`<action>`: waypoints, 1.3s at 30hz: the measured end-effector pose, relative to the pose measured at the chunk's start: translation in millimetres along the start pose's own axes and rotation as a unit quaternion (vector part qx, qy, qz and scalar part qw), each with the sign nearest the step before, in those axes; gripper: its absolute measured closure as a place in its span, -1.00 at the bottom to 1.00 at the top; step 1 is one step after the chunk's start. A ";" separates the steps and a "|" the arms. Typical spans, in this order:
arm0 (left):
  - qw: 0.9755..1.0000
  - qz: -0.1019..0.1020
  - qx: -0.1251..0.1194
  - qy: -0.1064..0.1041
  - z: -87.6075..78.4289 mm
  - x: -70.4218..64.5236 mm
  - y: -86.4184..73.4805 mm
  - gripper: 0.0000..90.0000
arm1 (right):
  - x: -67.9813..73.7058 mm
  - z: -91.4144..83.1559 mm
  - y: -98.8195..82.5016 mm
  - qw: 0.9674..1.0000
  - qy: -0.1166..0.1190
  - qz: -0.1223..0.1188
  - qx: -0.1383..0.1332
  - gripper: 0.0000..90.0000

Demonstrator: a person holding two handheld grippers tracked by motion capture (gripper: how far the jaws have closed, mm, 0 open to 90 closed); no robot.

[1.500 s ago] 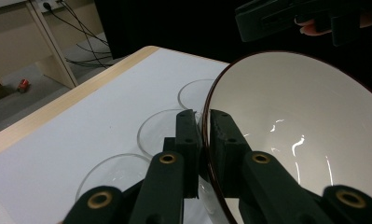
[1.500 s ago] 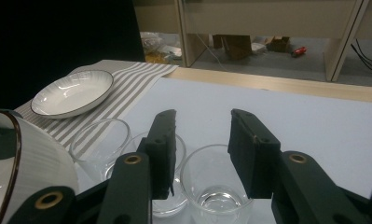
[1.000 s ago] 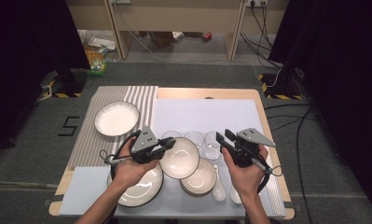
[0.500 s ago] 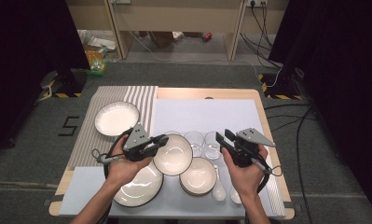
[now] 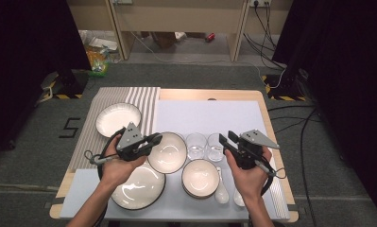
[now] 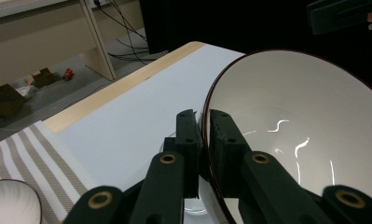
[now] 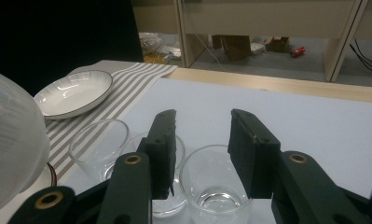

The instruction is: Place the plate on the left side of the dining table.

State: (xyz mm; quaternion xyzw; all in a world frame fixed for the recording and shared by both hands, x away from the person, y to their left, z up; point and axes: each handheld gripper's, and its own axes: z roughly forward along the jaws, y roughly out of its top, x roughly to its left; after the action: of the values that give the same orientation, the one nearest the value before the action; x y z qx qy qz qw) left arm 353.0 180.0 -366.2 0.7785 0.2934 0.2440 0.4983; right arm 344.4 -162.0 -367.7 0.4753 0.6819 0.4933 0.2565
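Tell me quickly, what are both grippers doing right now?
Left gripper shut on bowl rim, bowl lifted. Right gripper open, above glasses. Nothing in the way.

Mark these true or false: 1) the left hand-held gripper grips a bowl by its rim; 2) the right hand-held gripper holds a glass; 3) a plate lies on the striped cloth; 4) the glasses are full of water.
1) True: the left hand-held gripper is clamped on the rim of the bowl.
2) False: the right hand-held gripper is open, with nothing between its jaws, above the glasses.
3) True: the plate rests on the striped cloth.
4) False: the glasses look empty.
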 end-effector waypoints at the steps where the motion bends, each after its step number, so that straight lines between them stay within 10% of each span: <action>1: 1.000 -0.001 -0.001 0.002 -1.0 1.4 -0.3 0.82 | 0.1 0.0 0.0 1.000 0.000 0.000 0.000 0.37; 39: 0.997 -0.030 -0.006 0.067 -23.0 43.9 -5.8 0.83 | -0.4 0.0 0.0 1.000 -0.005 0.000 0.000 0.37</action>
State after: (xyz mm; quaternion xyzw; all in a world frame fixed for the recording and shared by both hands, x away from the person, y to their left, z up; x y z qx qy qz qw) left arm 367.4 227.3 -358.9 0.7479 0.3483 0.2825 0.4894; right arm 344.5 -162.4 -367.7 0.4777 0.6809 0.4908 0.2593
